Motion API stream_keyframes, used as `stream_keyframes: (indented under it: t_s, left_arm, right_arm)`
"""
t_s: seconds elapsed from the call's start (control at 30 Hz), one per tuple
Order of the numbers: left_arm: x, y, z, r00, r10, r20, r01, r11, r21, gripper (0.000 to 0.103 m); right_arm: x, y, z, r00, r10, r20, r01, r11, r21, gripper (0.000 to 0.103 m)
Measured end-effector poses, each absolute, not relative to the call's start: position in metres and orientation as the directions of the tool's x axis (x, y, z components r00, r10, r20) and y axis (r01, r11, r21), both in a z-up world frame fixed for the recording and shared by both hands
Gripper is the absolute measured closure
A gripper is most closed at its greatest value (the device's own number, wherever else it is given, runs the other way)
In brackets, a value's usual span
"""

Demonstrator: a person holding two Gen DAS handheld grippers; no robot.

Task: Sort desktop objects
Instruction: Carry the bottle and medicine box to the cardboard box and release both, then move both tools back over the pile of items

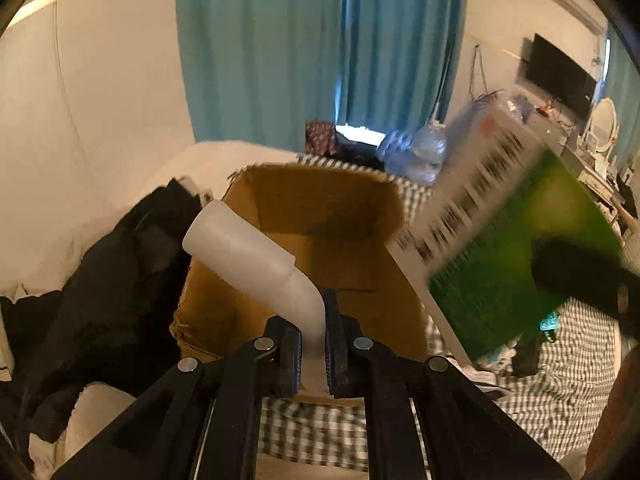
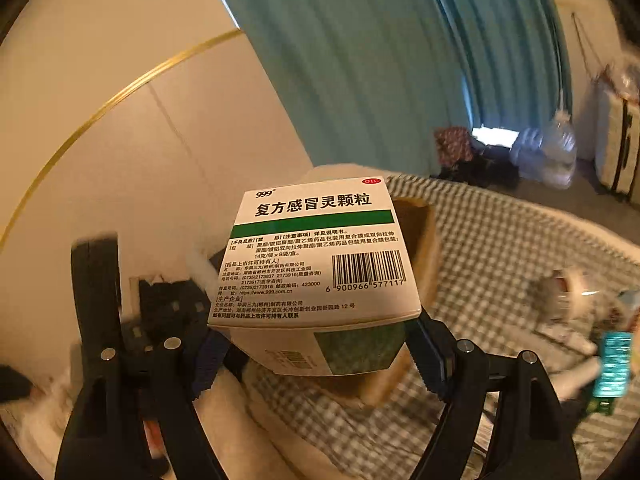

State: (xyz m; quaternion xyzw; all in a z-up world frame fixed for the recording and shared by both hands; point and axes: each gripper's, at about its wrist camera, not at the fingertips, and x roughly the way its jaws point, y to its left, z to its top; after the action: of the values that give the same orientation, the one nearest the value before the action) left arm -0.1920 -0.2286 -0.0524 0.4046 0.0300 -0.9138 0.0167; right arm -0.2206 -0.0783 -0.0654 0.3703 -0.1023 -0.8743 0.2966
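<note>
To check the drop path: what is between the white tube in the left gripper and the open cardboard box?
Nothing: in the left wrist view the white tube, pinched by the left gripper, hangs over the open cardboard box, and no object shows between them.

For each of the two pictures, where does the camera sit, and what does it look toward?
Left wrist: on the left tongs, looking down into the cardboard box; they pinch a white tube.
Right wrist: on the right tongs, facing the curtain; they hold a medicine box.
Shared: cardboard box, medicine box, curtain, checked cloth.
</note>
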Motion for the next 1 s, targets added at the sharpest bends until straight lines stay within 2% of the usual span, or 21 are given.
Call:
stream_keyframes:
  t_s: [0.07,0.1,0.13,0.17,0.2,0.23,0.43,0.57,0.63,0.77,0.9,1.0]
  left_arm:
    - [-0.196,-0.235,-0.06,-0.679,0.012,-0.734,0.047,-0.997,-0.06,0.091]
    - [-0.197,-0.238,-0.063,-0.692,0.011,-0.722,0.052,-0.996,-0.066,0.078]
    - [-0.201,-0.24,-0.064,-0.699,0.004,-0.715,0.062,-0.996,-0.066,0.056]
    - [-0.205,-0.241,-0.064,-0.699,-0.008,-0.715,0.071,-0.996,-0.058,0.044]
    - [-0.206,-0.243,-0.064,-0.702,-0.019,-0.712,0.079,-0.996,-0.051,0.023]
    - [-0.207,-0.245,-0.061,-0.709,-0.035,-0.704,0.096,-0.994,-0.047,0.014]
    - [-0.185,-0.238,-0.048,-0.72,0.021,-0.693,0.066,-0.993,-0.099,0.011]
    - [-0.157,-0.206,-0.035,-0.753,0.017,-0.658,0.03,-0.998,-0.06,0.009]
    - [-0.147,-0.18,-0.028,-0.758,0.042,-0.651,-0.005,-0.998,-0.059,0.0]
    - [-0.133,-0.127,-0.021,-0.773,0.074,-0.631,-0.071,-0.997,-0.03,0.0]
    - [-0.119,-0.071,-0.038,-0.779,0.101,-0.619,-0.102,-0.994,-0.033,0.0]
    - [-0.11,-0.04,-0.079,-0.753,0.112,-0.649,-0.113,-0.993,-0.04,0.0]
  right_arm:
    - [-0.241,-0.093,-0.067,-0.538,-0.603,-0.59,0.435,-0.797,0.418,0.021]
    - [-0.25,-0.1,-0.066,-0.534,-0.611,-0.584,0.437,-0.791,0.428,0.02]
    - [-0.261,-0.108,-0.065,-0.523,-0.619,-0.585,0.445,-0.784,0.432,0.012]
    - [-0.27,-0.113,-0.063,-0.526,-0.603,-0.599,0.437,-0.797,0.418,0.003]
    - [-0.278,-0.116,-0.059,-0.551,-0.569,-0.611,0.414,-0.822,0.392,0.002]
    - [-0.282,-0.115,-0.053,-0.584,-0.542,-0.604,0.39,-0.84,0.377,0.002]
    - [-0.26,-0.061,-0.033,-0.68,-0.514,-0.523,0.328,-0.851,0.41,0.0]
    - [-0.22,-0.004,-0.039,-0.752,-0.413,-0.514,0.282,-0.906,0.315,0.0]
    - [-0.195,0.031,-0.046,-0.779,-0.359,-0.515,0.25,-0.93,0.269,0.0]
    - [-0.144,0.09,-0.052,-0.806,-0.243,-0.54,0.171,-0.968,0.182,0.0]
    - [-0.102,0.143,-0.076,-0.821,-0.139,-0.554,0.067,-0.987,0.148,0.0]
    - [-0.076,0.165,-0.115,-0.817,-0.143,-0.559,0.031,-0.978,0.204,0.0]
